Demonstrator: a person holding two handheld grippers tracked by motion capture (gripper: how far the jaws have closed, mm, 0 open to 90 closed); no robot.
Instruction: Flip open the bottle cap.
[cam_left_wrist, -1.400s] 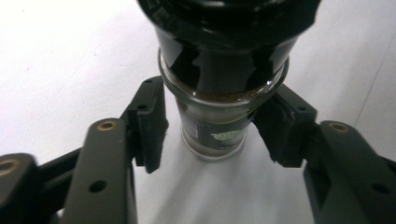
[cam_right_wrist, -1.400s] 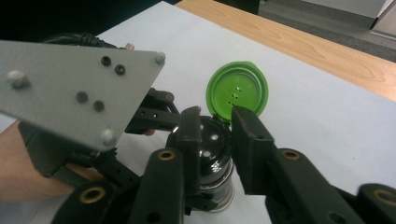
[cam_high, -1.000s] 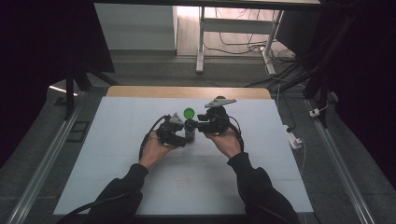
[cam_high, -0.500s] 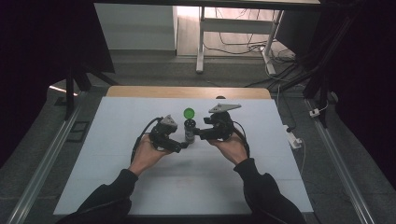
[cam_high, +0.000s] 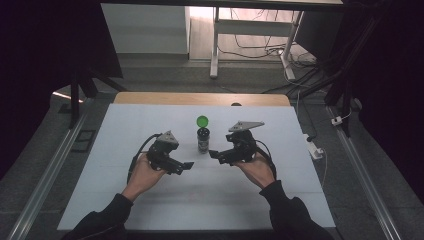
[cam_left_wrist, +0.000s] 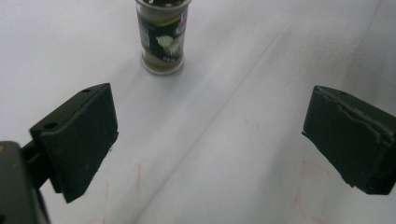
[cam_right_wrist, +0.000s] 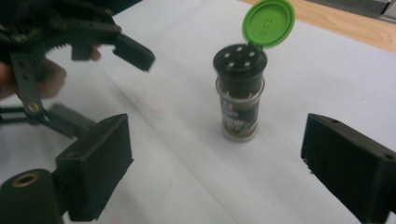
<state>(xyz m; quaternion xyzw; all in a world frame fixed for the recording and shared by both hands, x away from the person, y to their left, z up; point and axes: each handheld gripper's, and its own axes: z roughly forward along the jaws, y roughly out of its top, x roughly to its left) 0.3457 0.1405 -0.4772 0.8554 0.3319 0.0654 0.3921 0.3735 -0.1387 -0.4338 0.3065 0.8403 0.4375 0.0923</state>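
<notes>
A white sheet covered the worktop (cam_high: 150, 205), with dark floor around it. Both forearms reached in from the near edge, hands angled inward toward each other. The left gripper (cam_high: 186, 165) and the right gripper (cam_high: 213, 154) had just been opening, and their jaws stood wide apart with nothing between them. Between the two, clear of both, a small spice jar (cam_high: 203, 139) stood upright at mid-worktop: dark shaker top with holes, green flip lid (cam_right_wrist: 268, 22) hinged open and standing up, printed label, brownish contents.
</notes>
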